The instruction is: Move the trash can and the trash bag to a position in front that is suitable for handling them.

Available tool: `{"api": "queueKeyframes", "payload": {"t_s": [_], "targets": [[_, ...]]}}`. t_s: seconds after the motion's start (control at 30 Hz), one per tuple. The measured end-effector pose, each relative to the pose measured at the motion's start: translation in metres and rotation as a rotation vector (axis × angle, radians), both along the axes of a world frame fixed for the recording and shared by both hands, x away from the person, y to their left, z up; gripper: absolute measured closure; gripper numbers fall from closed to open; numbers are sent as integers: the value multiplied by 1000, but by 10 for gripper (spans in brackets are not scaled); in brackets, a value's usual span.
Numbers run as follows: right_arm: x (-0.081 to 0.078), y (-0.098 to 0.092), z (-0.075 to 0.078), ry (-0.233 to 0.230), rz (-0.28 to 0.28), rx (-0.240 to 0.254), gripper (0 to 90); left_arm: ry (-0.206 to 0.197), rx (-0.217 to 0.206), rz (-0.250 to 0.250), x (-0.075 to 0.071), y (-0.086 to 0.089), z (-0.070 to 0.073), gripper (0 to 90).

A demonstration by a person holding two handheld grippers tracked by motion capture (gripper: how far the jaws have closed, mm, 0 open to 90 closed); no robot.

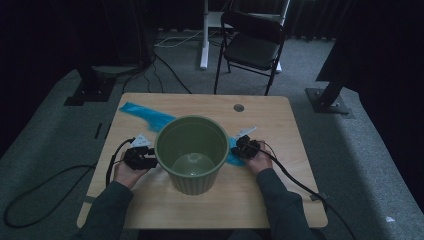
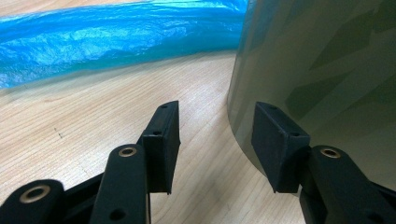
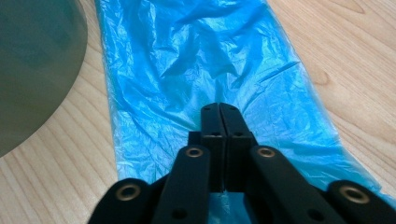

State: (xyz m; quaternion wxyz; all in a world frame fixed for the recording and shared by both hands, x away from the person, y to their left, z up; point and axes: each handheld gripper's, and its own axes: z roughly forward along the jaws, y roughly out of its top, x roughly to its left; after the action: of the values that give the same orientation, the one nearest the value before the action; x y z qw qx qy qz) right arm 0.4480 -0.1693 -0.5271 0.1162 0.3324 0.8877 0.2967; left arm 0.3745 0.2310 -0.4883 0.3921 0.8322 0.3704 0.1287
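Jaws of my right gripper point(image 3: 219, 109) pinch the crinkled blue plastic bag point(image 3: 196, 70) just right of the green plastic bin point(image 1: 191, 152); my left gripper point(image 2: 215, 140) gapes beside its wall. Next, lift gently.

From the high view the room around me is very dim, and the far edge and both upper corners sink almost into black; only the desk point(image 1: 260, 195) catches a soft, even light from above, with no hard shadows on the wood. This picture is a little grainy and low in contrast. In my left gripper view the light is much brighter, the wood grain is sharp, and the green bin point(image 2: 322, 70) close at the right edge looks soft and carries pale reflections. In my right gripper view the blue plastic bag point(image 3: 196, 60) shines with small glare on its wrinkles, and my pads point(image 3: 212, 135) throw a faint shadow.
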Motion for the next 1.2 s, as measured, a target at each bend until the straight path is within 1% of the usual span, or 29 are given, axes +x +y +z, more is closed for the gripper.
{"api": "queueKeyframes", "payload": {"t_s": [0.17, 0.27, 0.3, 0.33, 0.37, 0.43, 0.47, 0.5, 0.57, 0.6, 0.63, 0.67, 0.7, 0.73, 0.83, 0.87, 0.93, 0.97, 1.0, 1.03, 1.07, 1.1, 1.13, 1.17, 1.2], "targets": [[-2, -4, 1, 14, 4, 1, 900, 0, -2, -2, 0, 1, 0, 517], [-6, -10, 2, 26, 7, -12, 900, 0, 1, -3, 0, 1, 0, 517], [-7, -12, 3, 29, 8, -24, 900, 0, 0, -3, 0, 1, 0, 517], [-11, -18, 4, 32, 6, -41, 900, -1, -1, -3, 0, 0, 0, 517], [-11, -18, 4, 32, 6, -41, 900, -1, -1, -3, -1, 0, 0, 517], [-16, -24, 4, 36, 0, -50, 900, -2, -1, -5, 0, 0, 0, 517], [-20, -29, 4, 35, 4, -54, 900, -1, -1, -5, 0, 0, 0, 517], [-20, -29, 4, 35, 4, -54, 900, -1, -1, -5, -1, 0, 0, 517], [-25, -33, 5, 37, 3, -56, 900, -2, -1, -6, -1, 0, 0, 517], [-31, -38, 5, 35, 10, -66, 900, -4, 0, -7, -1, 0, 1, 517], [-31, -38, 5, 35, 10, -66, 900, -4, 0, -7, -1, 0, 1, 517], [-37, -43, 5, 38, 16, -72, 900, -3, 0, -7, -1, 0, 1, 517], [-37, -43, 5, 38, 16, -72, 900, -4, 0, -7, -1, 0, 0, 517], [-40, -46, 6, 39, 17, -77, 900, -3, 0, -6, -1, 0, 0, 517], [-49, -54, 7, 57, 21, -78, 900, -4, 3, -9, -1, -1, 0, 517], [-51, -56, 7, 55, 23, -77, 900, -4, 5, -10, -1, -1, 0, 517], [-54, -59, 10, 53, 15, -56, 898, -3, 5, -12, -1, -2, 0, 517], [-54, -59, 10, 53, 15, -56, 898, -3, 5, -12, -1, -2, 0, 517], [-53, -59, 11, 48, 11, -43, 869, -4, 6, -14, 0, -2, 0, 517], [-50, -55, 13, 36, 12, -27, 795, -4, 5, -13, 0, -2, 0, 517], [-50, -55, 13, 36, 12, -27, 795, -4, 5, -13, 0, -2, 0, 517], [-46, -49, 15, 26, 19, -17, 735, -3, 4, -14, 0, -2, 0, 517], [-46, -49, 15, 26, 19, -17, 735, -3, 4, -14, 0, -2, 0, 517], [-40, -42, 16, 27, 22, 4, 650, -2, 2, -14, 0, -2, 0, 517], [-40, -42, 16, 27, 22, 4, 650, -2, 2, -14, 0, -2, 0, 517]]}}
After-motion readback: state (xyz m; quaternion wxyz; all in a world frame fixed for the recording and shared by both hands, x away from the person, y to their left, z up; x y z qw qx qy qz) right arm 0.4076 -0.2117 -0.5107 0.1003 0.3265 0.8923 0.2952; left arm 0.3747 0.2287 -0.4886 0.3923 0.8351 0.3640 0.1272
